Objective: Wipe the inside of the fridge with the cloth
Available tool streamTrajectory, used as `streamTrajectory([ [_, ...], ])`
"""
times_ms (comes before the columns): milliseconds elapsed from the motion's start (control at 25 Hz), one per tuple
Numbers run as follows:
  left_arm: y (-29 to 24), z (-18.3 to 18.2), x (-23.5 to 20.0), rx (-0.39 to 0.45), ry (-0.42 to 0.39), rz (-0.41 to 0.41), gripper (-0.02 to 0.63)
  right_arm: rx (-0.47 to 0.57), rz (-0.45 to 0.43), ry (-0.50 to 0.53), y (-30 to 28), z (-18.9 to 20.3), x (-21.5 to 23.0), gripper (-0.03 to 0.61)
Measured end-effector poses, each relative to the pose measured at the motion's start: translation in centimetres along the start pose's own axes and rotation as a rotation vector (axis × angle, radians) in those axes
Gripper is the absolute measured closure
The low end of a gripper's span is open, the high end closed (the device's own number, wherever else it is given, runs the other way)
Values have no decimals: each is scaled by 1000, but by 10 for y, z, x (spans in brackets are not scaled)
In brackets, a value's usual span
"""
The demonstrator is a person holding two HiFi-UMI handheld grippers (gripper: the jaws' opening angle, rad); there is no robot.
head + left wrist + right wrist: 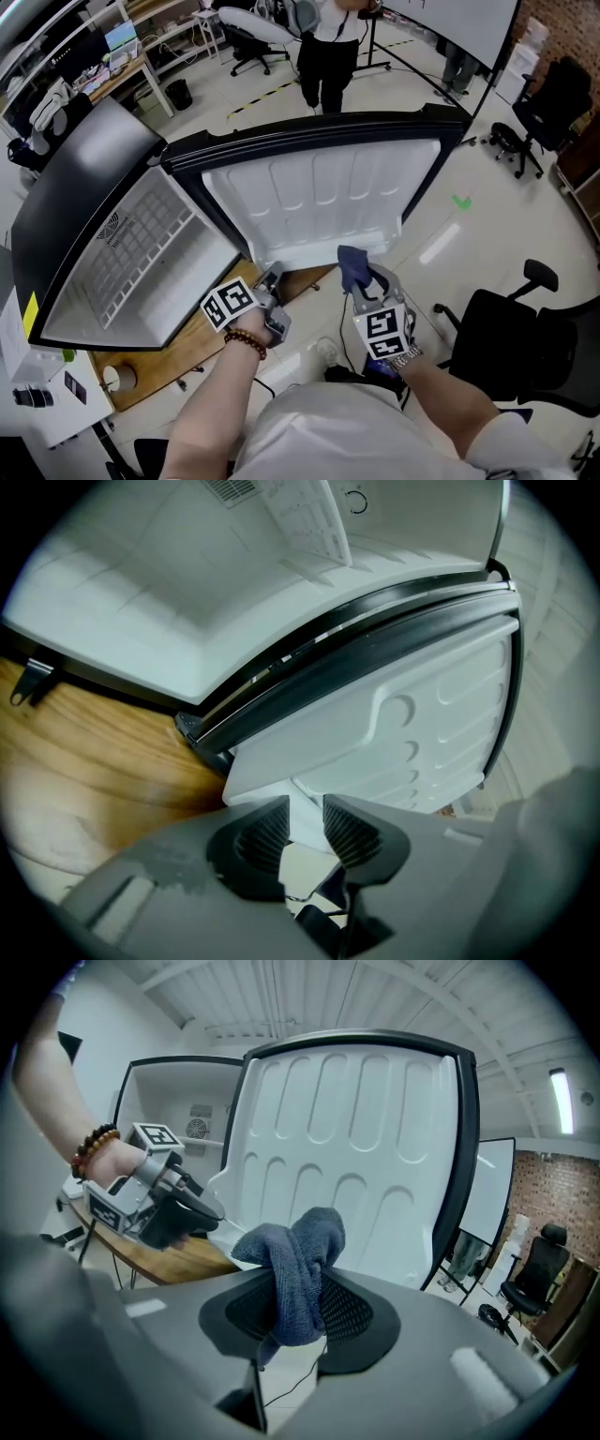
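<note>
The right gripper (298, 1309) pinches the blue-grey cloth (302, 1241), which bunches up out of its jaws in a loose fold. It hangs in front of the lower part of the open fridge door (356, 1147), and the cloth touches no white surface. The left gripper (305, 825) has its 2 jaws a little apart. The door's bottom corner shows in the gap but is not visibly clamped.

Beyond both, the fridge (75, 197) sits on the wooden desk (187, 349), its cavity and wire shelf (141, 244) open at the person's left.

I judge this to be the approach: the cloth is in hand and wiping has not begun. Next, the right gripper needs to swing left past the door into the cavity and press the cloth flat on a wall.

Both forearms reach forward with the grippers tilted slightly down. The left wrist wears a bead bracelet (246, 342).
</note>
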State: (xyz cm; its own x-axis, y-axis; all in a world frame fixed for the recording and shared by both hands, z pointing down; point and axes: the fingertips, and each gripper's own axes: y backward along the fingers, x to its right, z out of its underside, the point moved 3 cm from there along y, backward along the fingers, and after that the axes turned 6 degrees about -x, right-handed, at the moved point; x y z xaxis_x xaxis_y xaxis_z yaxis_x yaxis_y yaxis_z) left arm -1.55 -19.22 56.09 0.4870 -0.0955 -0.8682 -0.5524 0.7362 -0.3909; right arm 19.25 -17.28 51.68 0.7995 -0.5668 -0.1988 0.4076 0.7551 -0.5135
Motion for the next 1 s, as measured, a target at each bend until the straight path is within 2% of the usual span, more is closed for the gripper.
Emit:
streamTrajectory([
  [320, -6, -8, -5, 37, 51, 26, 508, 66, -102, 48, 20, -25, -35, 468],
  [440, -5, -8, -2, 42, 48, 40, 550, 74, -144, 86, 25, -29, -49, 468],
  [640, 2, 0, -1, 37, 68, 77, 561, 90, -185, 99, 29, -28, -65, 468],
  [1000, 23, 15, 13, 14, 21, 159, 569, 114, -220, 128, 43, -36, -86, 468],
])
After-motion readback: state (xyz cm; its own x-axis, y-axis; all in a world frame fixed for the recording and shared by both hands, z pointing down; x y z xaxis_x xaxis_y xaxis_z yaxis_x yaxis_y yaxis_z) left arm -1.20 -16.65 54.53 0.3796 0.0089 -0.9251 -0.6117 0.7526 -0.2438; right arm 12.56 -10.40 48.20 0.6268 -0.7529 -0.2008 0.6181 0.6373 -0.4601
